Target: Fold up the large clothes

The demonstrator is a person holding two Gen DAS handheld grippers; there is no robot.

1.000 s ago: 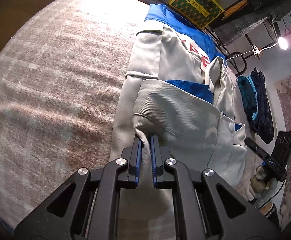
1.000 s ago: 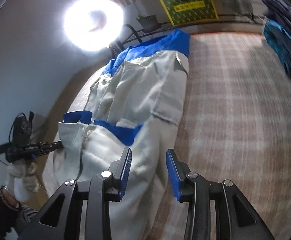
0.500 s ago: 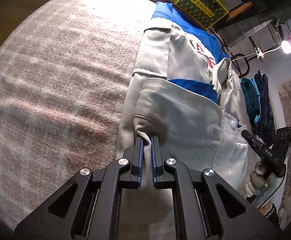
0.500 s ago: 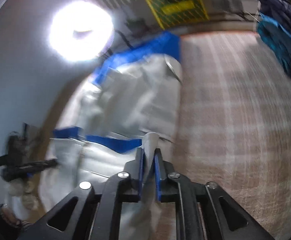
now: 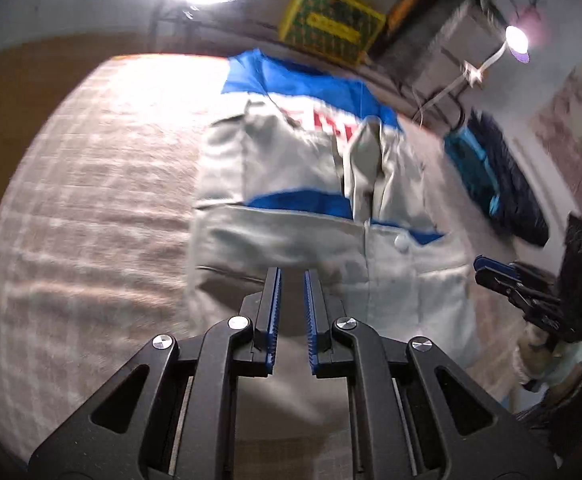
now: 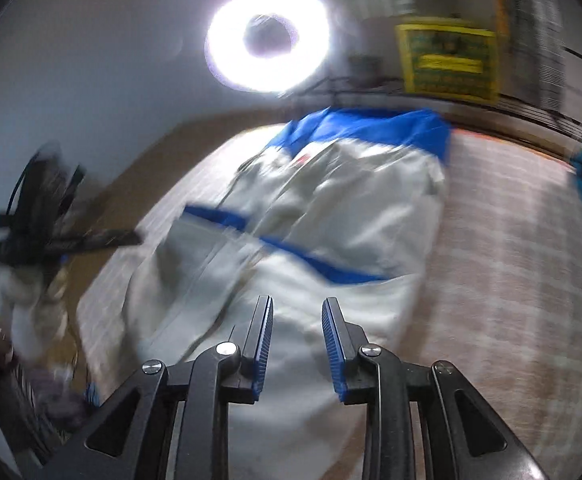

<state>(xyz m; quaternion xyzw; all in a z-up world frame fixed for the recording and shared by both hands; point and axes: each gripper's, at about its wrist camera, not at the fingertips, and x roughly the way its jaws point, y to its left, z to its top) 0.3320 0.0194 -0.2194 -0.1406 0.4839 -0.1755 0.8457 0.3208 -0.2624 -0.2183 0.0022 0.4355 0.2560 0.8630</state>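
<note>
"Where was the jacket [image 5: 291, 168] at that point?"

"It was lying lengthways on the plaid blanket [image 5: 91, 200], with the near end doubled up over the body and a blue band showing at the fold. Both claws hung just above that near end."

"Holding it?"

"No. The left gripper [image 5: 292, 270] had its jaws only narrowly parted, and I saw no cloth between them. The right gripper [image 6: 297, 300] stood wider. Its jaws had just been opening, and there was nothing between them either."

"So what worried you?"

"The fold was lying loose. Stiff cloth like that could creep back open with nothing pressing on it. The left jaws were so nearly shut and so close to the hem that a careless lift might have caught the edge and dragged the flap askew. There was also a grey flap [image 5: 365, 160] standing up in the middle. Folding over that would have left a lump, I thought."

"And the surroundings?"

"The dark pile of clothes [image 5: 499, 184] lay well apart, so it was no trouble."
</note>
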